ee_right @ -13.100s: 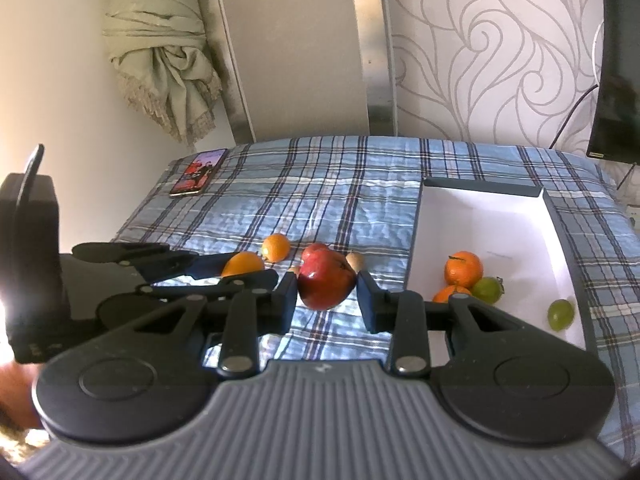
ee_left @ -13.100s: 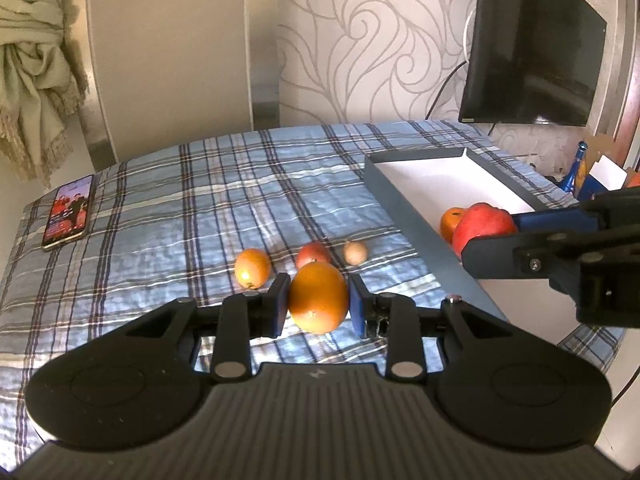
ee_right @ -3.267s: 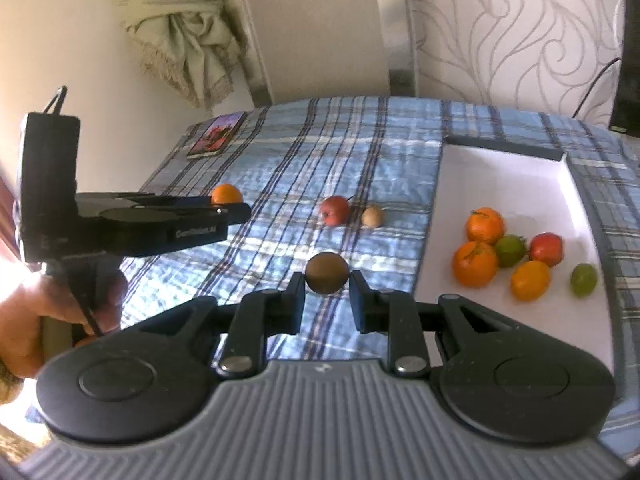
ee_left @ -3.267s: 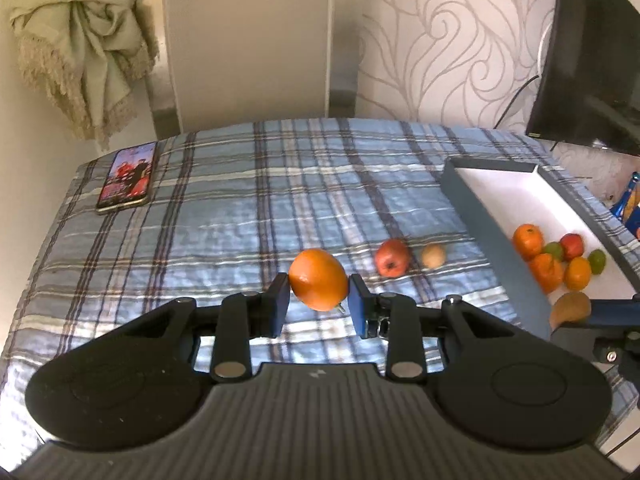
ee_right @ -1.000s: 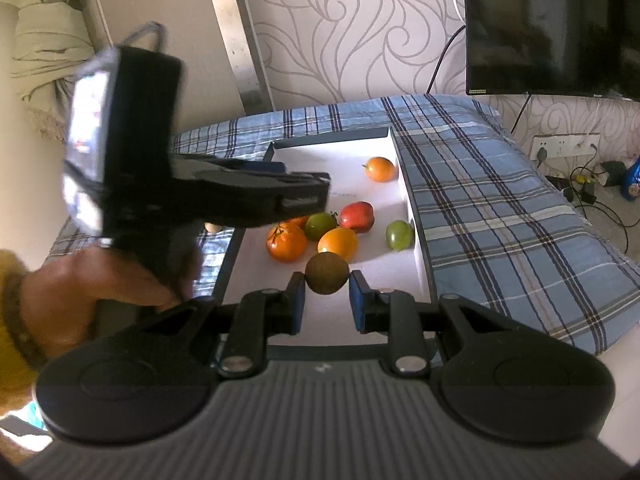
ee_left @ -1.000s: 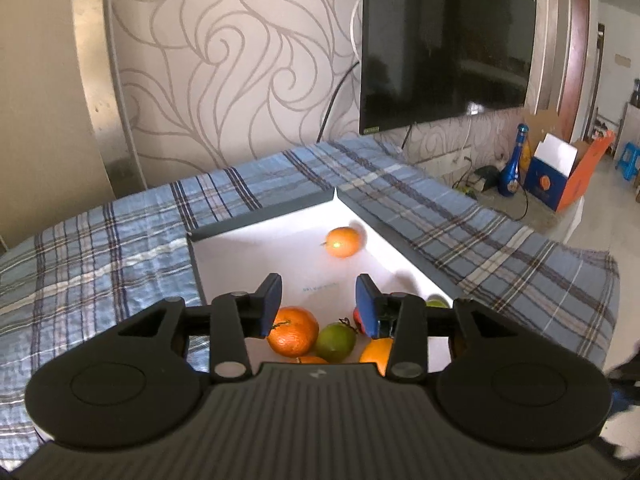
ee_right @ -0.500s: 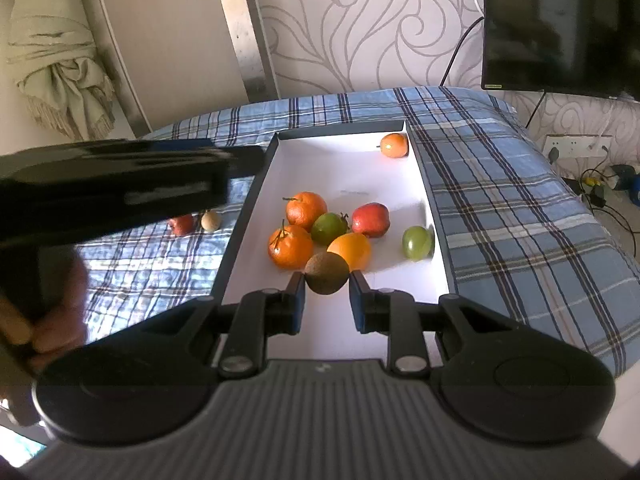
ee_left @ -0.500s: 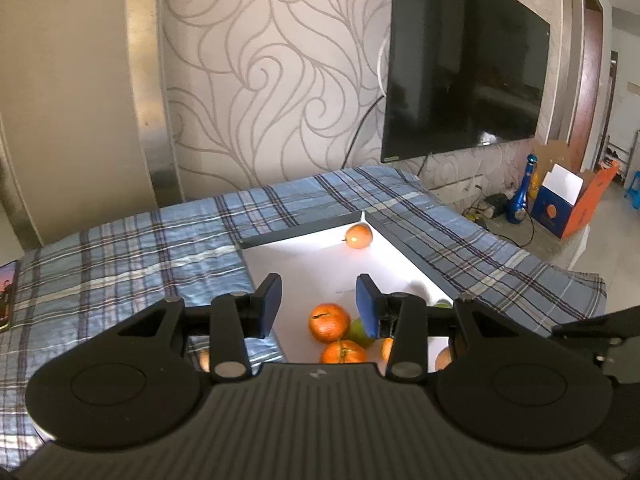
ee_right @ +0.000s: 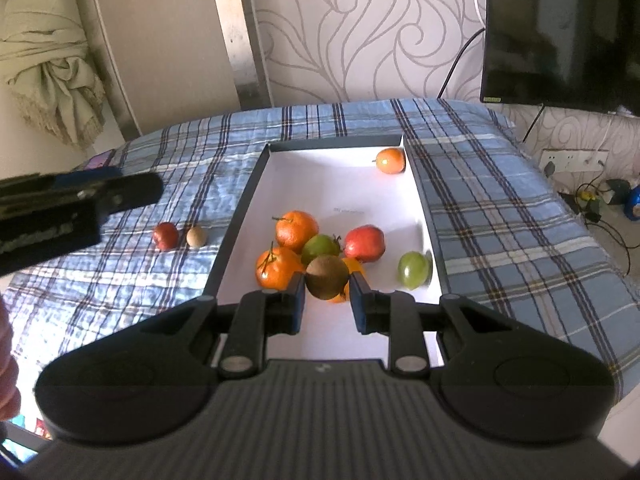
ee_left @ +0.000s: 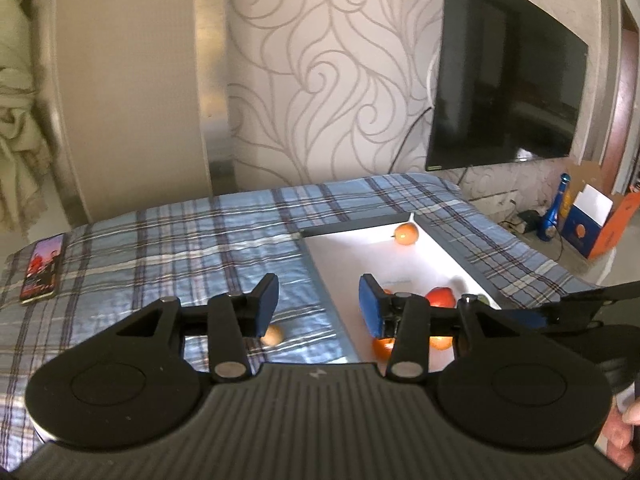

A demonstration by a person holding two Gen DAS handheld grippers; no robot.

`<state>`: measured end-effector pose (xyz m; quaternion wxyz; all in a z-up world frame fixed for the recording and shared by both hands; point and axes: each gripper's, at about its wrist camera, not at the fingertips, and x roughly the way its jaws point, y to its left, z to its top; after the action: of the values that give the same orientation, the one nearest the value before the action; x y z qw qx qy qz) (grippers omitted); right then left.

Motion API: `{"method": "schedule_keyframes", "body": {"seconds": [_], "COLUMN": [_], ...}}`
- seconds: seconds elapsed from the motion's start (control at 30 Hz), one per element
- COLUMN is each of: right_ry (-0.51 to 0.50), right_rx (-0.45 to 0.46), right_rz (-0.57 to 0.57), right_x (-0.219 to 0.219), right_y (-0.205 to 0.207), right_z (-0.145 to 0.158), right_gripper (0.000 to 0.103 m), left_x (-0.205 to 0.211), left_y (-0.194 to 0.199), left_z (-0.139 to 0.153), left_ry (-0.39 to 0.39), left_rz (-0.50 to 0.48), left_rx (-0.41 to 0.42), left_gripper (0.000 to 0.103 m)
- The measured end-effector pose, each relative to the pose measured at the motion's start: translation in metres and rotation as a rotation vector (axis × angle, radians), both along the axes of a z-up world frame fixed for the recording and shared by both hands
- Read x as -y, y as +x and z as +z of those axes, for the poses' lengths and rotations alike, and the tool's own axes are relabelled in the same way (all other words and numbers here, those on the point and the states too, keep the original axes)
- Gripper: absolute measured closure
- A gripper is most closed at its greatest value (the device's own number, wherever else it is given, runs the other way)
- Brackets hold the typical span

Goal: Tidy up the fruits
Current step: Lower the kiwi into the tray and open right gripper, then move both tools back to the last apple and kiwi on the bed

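My right gripper (ee_right: 327, 285) is shut on a brown kiwi (ee_right: 327, 277), held above the white tray (ee_right: 320, 178), just over a heap of several fruits: oranges (ee_right: 296, 230), a green fruit (ee_right: 320, 248), a red apple (ee_right: 365, 243). One small orange (ee_right: 391, 160) lies alone in the tray's far corner. A small red apple (ee_right: 165, 235) and a tan round fruit (ee_right: 196, 236) rest on the plaid cloth left of the tray. My left gripper (ee_left: 317, 305) has nothing between its blue pads and its jaws are opening; it hangs over the tray's left wall (ee_left: 320, 276), with the tan fruit (ee_left: 273, 335) below its left finger.
A phone (ee_left: 42, 268) lies at the far left edge of the plaid-covered table (ee_left: 180, 240). A TV (ee_left: 504, 92) hangs on the patterned wall at the right. A green grape-like fruit (ee_right: 412, 269) sits by the tray's right wall. A folded cloth (ee_right: 52, 52) hangs at the back left.
My left gripper has swung left from over the tray toward the cloth and its jaws have widened. The right gripper keeps the kiwi, drifting slightly nearer the fruit heap.
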<state>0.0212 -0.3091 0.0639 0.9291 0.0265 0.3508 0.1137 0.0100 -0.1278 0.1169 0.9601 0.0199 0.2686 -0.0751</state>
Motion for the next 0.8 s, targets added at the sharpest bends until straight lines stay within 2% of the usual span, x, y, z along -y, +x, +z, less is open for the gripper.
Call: {"method": "schedule_keyframes", "body": {"seconds": [0.27, 0.37, 0.8], "right_ry": [-0.019, -0.016, -0.009], "right_rx": [0.015, 0.036, 0.073], "right_rz": [-0.020, -0.030, -0.099], "right_x": [-0.001, -0.002, -0.010], "right_y": [0.003, 0.002, -0.002], "right_z": [0.001, 0.003, 0.006], "right_gripper": [0.075, 0.064, 0.064], "left_x": [-0.022, -0.029, -0.074], "left_y": [-0.017, -0.022, -0.035], "left_z": [-0.006, -0.008, -0.031], "left_ry": [-0.017, -0.015, -0.006], "left_rz": [0.084, 0.108, 0.179], "left_rx": [-0.012, -0.016, -0.078], "left_gripper": [0.050, 0.050, 0.050]}}
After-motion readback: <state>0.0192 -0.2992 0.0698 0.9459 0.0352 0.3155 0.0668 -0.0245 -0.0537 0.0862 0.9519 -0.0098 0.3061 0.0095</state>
